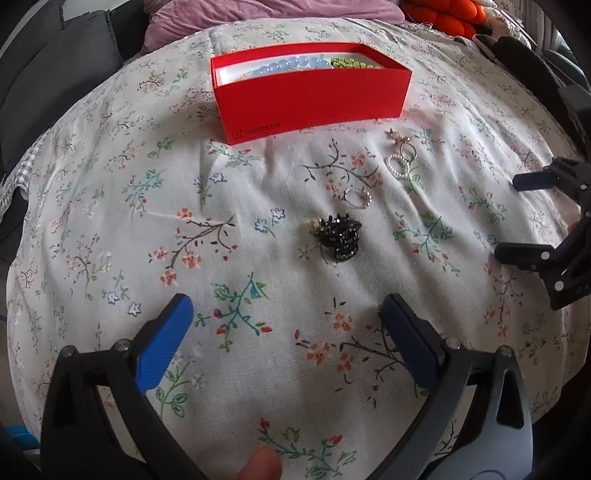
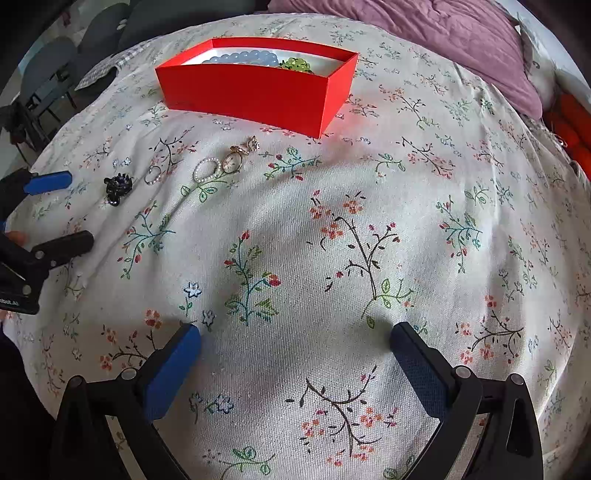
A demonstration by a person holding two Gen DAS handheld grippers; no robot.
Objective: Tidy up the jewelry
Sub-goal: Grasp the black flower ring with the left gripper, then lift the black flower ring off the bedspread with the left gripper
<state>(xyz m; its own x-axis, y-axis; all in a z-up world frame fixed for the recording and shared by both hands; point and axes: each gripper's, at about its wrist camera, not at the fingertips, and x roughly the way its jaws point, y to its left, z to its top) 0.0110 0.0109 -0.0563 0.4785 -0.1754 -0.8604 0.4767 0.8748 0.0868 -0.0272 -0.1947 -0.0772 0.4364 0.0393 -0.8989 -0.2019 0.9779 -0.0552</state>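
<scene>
A bed spread with a white floral cover (image 1: 258, 369) fills both views, a mauve quilt (image 1: 258, 14) bunched along the top edge. The loose jewelry lies in a short trail at centre of the left wrist view: a black beaded piece (image 1: 338, 238), above it a small silver ring (image 1: 357, 197), then a pearl-studded ring (image 1: 398, 165) and a gold piece (image 1: 397, 136) toward the upper right. The same trail runs across the upper left of the right wrist view. Just beyond it, in the upper centre, stands an open red box (image 1: 314, 99) on the cover, already holding pale blue beads (image 1: 291, 66) and a green beaded piece (image 1: 349, 62). The left claw (image 1: 286, 317), at the bottom of its own view, is spread wide with nothing between its blue pads, the black piece near but apart from it. The right claw (image 2: 295, 339) likewise stands released and empty over bare fabric, well apart from the jewelry. A fingertip (image 1: 260, 463) shows at the bottom edge.
</scene>
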